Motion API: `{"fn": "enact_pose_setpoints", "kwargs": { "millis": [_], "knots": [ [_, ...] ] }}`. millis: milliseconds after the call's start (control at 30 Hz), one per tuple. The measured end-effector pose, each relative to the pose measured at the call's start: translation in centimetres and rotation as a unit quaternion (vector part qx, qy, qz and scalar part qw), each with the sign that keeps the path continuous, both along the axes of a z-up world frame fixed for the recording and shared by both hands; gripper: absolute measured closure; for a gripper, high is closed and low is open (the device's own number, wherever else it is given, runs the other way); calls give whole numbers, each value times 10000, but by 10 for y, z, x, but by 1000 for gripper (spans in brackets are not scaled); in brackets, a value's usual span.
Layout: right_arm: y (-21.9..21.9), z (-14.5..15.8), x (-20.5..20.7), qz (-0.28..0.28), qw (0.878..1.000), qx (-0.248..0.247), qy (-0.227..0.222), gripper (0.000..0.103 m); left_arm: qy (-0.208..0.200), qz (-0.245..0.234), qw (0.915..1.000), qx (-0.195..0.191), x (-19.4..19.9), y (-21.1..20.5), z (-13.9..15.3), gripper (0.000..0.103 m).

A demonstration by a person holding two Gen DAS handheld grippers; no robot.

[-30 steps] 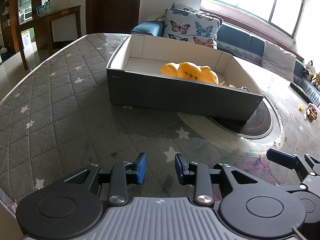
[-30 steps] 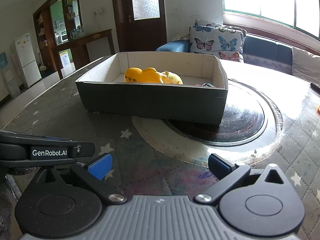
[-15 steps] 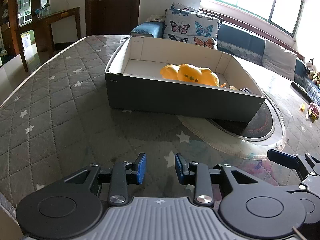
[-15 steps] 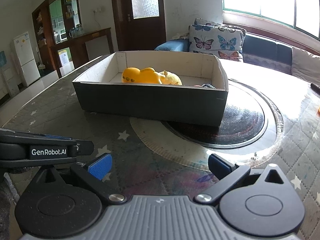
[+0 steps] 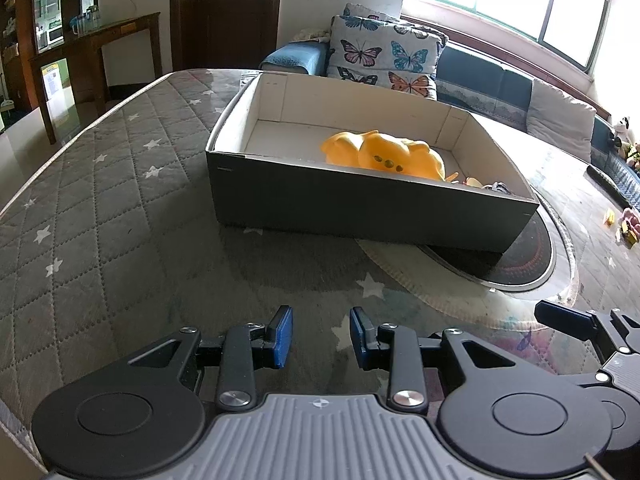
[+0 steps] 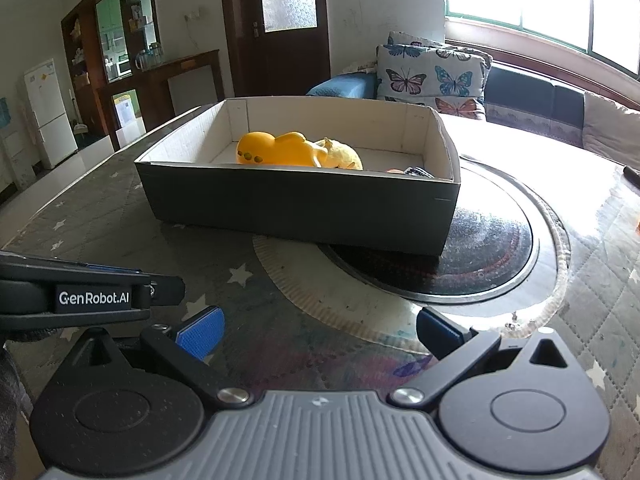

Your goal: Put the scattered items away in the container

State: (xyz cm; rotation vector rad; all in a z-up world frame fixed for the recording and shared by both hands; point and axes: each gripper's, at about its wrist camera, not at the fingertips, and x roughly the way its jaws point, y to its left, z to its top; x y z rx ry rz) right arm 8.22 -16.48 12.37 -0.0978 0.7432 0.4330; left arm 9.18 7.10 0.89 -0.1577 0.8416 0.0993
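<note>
While both grippers' jaws gape empty, one box [image 5: 360, 216] holds two yellow toys [image 5: 384, 156].

Yellow toy [image 5: 386, 156], grey star-patterned tablecloth [image 5: 120, 216]

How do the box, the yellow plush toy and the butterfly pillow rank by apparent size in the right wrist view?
1. Box, largest.
2. Butterfly pillow and yellow plush toy: similar in apparent size; the pillow is farther away, so not ranked.

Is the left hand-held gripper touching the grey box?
Apart. The left wrist view shows bare quilted tabletop between the left hand-held gripper and the grey box.
</note>
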Motion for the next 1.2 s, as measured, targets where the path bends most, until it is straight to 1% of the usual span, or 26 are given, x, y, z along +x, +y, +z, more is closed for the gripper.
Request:
{"fn": "enact_pose_setpoints", "kwargs": {
  "millis": [1200],
  "knots": [
    [5,-7,37,-128,9997,-160,158,0,73,-138,9998,123,38,1,-2,70]
  ]
}}
